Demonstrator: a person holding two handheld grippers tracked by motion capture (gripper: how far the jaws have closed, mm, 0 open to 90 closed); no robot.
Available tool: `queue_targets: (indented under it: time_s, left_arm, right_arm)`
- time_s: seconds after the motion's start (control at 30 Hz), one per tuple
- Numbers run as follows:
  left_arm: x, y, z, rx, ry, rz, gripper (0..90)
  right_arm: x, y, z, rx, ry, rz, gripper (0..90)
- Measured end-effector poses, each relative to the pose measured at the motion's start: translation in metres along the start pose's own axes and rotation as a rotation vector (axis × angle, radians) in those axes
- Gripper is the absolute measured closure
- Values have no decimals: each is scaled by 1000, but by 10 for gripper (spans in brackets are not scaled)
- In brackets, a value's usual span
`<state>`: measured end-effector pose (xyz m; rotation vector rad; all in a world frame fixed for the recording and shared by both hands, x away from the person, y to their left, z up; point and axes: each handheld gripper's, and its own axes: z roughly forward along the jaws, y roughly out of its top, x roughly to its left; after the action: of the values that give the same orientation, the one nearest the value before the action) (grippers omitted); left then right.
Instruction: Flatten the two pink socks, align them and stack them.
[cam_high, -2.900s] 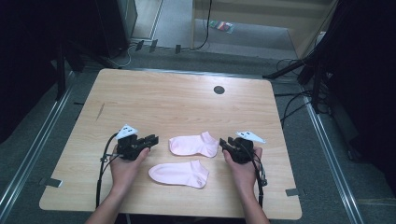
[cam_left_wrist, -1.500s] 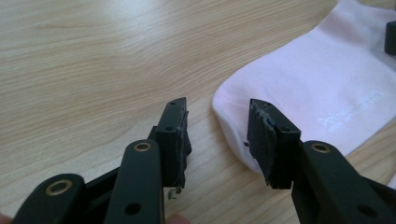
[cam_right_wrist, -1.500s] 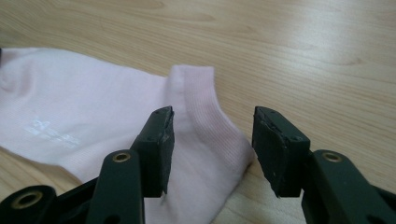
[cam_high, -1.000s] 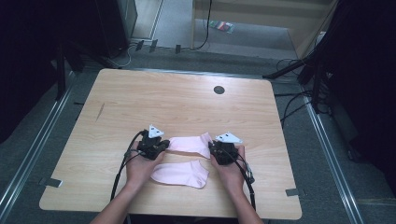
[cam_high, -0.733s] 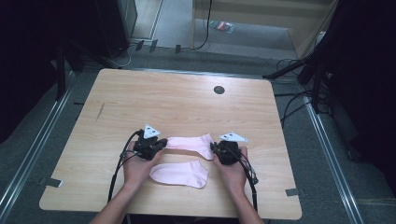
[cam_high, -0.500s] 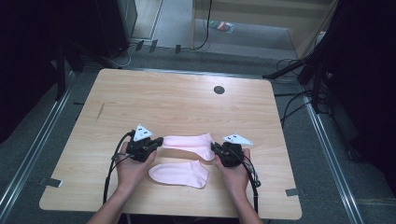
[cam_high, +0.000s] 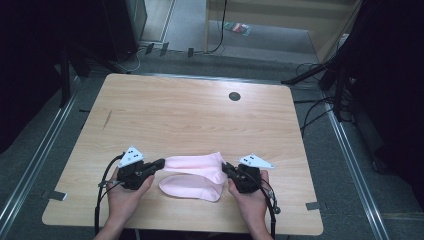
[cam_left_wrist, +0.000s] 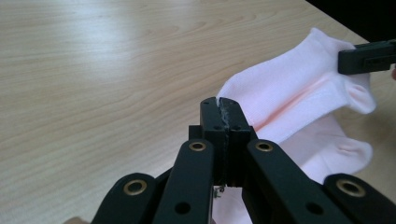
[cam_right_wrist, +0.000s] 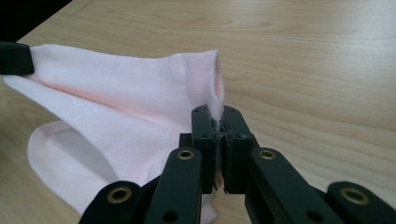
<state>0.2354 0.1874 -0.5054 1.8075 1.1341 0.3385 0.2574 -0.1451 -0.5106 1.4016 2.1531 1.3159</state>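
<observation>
Nearest the camera, two forearms enter from the table's front edge, each hand wrapped around a black two-jaw gripper with a trailing cable. The left gripper (cam_high: 159, 163) is clamped tight on the toe end of a pink sock (cam_high: 192, 161), its jaws pressed together with only the thin fabric between them; the left gripper view shows the same pinch up close (cam_left_wrist: 223, 106). The right gripper (cam_high: 226, 168) is likewise closed on the cuff end of that sock, the ribbed hem caught between its jaws in the right gripper view (cam_right_wrist: 219, 116). Between the two grippers the upper sock (cam_right_wrist: 116, 88) is held stretched out, lifted clear of the wood along most of its length, running left to right across the near part of the table (cam_high: 200, 115).

Just beneath and slightly nearer the person lies a second pink sock (cam_high: 190, 187), flat on the tabletop, partly overlapped by the held one at its right end. It also shows in the left gripper view (cam_left_wrist: 322, 161) and in the right gripper view (cam_right_wrist: 60, 158).

Farther off, the light wooden surface is bare up to a small dark round hole (cam_high: 234, 96) near the far edge. Beyond the table, grey floor and cables (cam_high: 310, 107) lie in shadow.
</observation>
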Motion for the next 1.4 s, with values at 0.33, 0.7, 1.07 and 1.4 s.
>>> queue_targets:
  time_s: [0.33, 0.7, 1.07, 1.4]
  left_arm:
    - [-8, -22, -6, 85, -32, 35, 900]
    - [-1, -39, 1, 148, -15, 56, 900]
    - [-4, -48, 9, 139, 13, 109, 891]
    - [-3, -47, 7, 120, 10, 103, 893]
  right_arm:
    - [10, -13, -13, 74, 55, -12, 862]
    - [13, -36, 1, 98, 65, -24, 854]
    - [4, -42, -2, 82, 84, -1, 839]
    - [8, -37, -6, 32, 76, -9, 741]
